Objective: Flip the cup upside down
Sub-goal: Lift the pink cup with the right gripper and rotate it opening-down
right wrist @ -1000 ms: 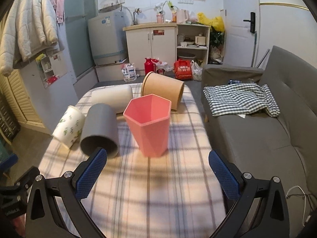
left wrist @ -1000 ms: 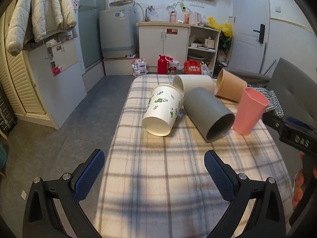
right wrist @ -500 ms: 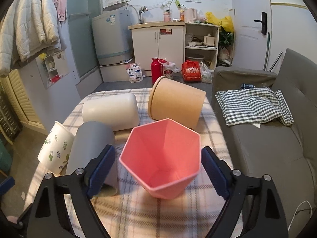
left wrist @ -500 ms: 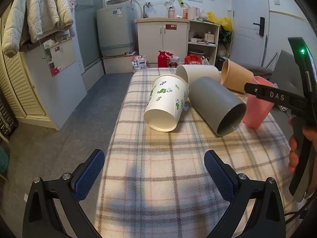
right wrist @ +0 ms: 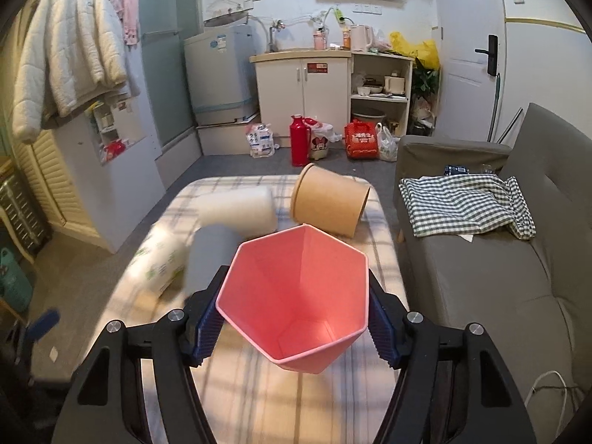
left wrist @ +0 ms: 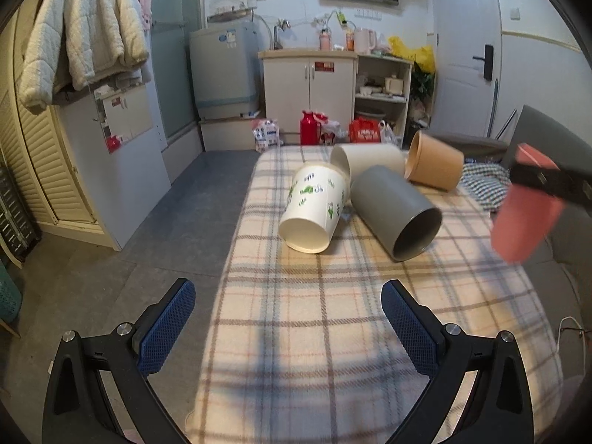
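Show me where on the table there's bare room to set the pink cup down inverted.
Free: the near plaid tablecloth, between the left gripper and the mouths of the leaf-print cup and grey cup. Crowded: the far end, where those two, the white cup and brown cup lie bunched. The right gripper holds the pink cup.

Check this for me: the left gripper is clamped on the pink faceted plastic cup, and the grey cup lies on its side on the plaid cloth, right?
Wrong gripper. The right gripper is clamped on the pink faceted plastic cup, as the right wrist view shows; the left gripper is open and empty. The grey cup does lie on its side on the plaid cloth.
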A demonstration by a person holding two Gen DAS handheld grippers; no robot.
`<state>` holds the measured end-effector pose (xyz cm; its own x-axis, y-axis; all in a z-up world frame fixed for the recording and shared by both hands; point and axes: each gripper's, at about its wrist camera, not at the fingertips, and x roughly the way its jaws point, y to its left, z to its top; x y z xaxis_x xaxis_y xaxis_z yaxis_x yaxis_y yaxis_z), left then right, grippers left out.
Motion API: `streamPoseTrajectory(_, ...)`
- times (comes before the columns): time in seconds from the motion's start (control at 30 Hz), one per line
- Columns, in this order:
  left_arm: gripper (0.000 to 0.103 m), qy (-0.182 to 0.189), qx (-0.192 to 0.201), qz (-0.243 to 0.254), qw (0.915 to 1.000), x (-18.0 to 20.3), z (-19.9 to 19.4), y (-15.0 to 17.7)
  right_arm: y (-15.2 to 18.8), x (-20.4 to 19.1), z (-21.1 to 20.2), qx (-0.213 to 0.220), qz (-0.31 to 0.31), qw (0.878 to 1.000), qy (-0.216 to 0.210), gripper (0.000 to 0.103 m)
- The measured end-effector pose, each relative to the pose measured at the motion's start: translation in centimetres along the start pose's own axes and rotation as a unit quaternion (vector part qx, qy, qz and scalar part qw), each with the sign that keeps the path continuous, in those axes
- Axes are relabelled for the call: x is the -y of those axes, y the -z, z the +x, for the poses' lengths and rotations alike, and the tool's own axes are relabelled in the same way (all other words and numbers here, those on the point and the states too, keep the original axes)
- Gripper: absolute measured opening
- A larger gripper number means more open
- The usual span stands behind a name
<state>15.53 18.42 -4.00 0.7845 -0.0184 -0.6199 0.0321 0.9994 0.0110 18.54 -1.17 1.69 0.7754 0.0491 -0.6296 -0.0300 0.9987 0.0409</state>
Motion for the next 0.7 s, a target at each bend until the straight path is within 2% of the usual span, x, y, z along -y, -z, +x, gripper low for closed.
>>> streamPoseTrajectory(0.2,0.103,0.003,0.013,-0.014,0.9998,-1.1,-4.3,1.1,4.6,-2.8,-6.5,-0.048,-0.005,0.998,-0.029,0.067)
streamPoseTrajectory(0.33,0.103,-0.007,0.009,-0.014,0.9998,-1.8,-5.7,2.1,8.4,-5.4,-8.3,-0.094,-0.011,0.993,-0.064,0.067)
streamPoseTrajectory(0.5,0.103,-0.01,-0.002,-0.024,0.9997,-3.0,-6.0,2.8,11.1,-7.5,-7.0,-0.144,0.01,0.985,-0.09,0.067)
streamPoseTrajectory(0.63,0.103,-0.012,0.001,-0.028,0.9995,-3.9,-5.8,2.8,11.3,-7.6,-4.3,-0.178,0.04,0.979,-0.095,0.067)
streamPoseTrajectory(0.7,0.103,-0.01,0.0,-0.028,0.9996,-4.0,-5.5,2.8,10.9,-7.5,-3.5,-0.176,0.051,0.978,-0.097,0.067)
